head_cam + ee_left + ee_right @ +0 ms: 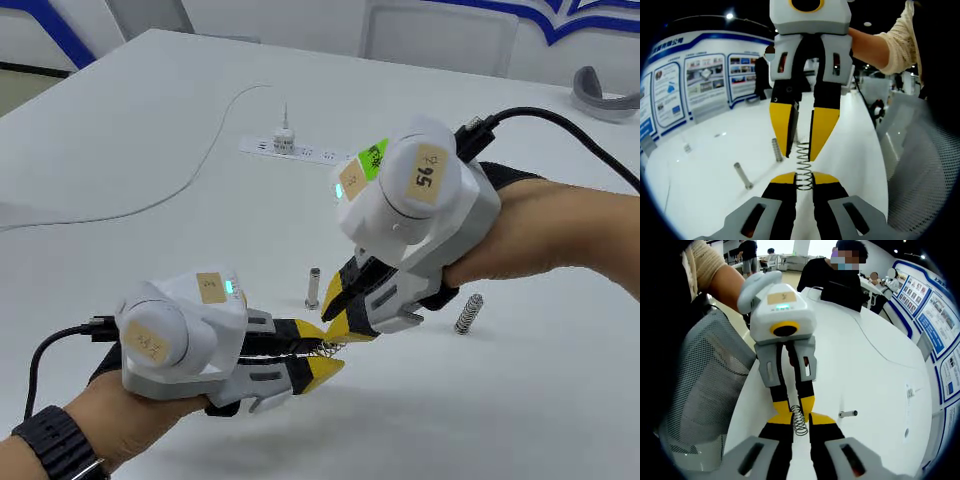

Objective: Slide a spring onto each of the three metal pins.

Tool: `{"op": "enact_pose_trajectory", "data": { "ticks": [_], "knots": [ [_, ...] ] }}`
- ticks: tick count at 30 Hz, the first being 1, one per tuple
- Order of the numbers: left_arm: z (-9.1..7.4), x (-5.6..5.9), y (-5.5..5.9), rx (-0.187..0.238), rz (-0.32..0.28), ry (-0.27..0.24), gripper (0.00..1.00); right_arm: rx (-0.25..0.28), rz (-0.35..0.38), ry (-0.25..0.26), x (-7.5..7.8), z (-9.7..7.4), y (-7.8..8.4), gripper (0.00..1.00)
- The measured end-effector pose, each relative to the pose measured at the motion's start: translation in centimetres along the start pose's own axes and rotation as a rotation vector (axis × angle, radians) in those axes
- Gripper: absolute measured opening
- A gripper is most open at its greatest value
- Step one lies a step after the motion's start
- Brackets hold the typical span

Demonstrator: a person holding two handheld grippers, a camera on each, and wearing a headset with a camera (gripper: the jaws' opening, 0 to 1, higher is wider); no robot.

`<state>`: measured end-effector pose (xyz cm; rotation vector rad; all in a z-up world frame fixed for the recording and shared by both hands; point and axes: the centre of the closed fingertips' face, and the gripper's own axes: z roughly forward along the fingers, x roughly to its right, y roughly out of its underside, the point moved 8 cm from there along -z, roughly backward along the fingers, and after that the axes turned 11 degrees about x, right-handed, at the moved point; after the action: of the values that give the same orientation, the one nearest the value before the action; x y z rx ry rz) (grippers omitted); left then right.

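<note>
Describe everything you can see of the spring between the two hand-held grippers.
The spring is a thin coil of bare silvery wire, open-wound and straight, held clear of the white table. One end sits pinched in the yellow tips of the left hand-held gripper. The other reaches between those of the right hand-held gripper, whose hold I cannot judge.

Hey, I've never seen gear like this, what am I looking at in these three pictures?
There is no robot here: a person holds a two-jaw gripper in each hand. One picture comes from a headset camera looking down at the white table. The two round ones come from cameras riding on the left gripper and the right gripper. Both pairs of jaws pinch one spring between them. On the table are a metal pin, a second spring and a power strip.
</note>
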<state>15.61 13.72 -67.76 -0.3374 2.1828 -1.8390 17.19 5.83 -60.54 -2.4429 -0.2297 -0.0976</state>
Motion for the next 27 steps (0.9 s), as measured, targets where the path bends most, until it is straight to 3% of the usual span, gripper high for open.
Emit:
{"op": "enact_pose_trajectory", "data": {
  "ticks": [12, 27],
  "knots": [
    [-0.1, 0.0, -0.3, 0.007, 0.007, -0.002, 0.11, -0.042, 0.047, -0.001, 0.2, 0.2, 1.8, 0.15],
    [0.0, 0.0, -0.4, 0.006, 0.004, -0.009, 0.11, -0.016, 0.025, -0.003, -0.1, 0.1, 0.3, 0.13]
  ]
}}
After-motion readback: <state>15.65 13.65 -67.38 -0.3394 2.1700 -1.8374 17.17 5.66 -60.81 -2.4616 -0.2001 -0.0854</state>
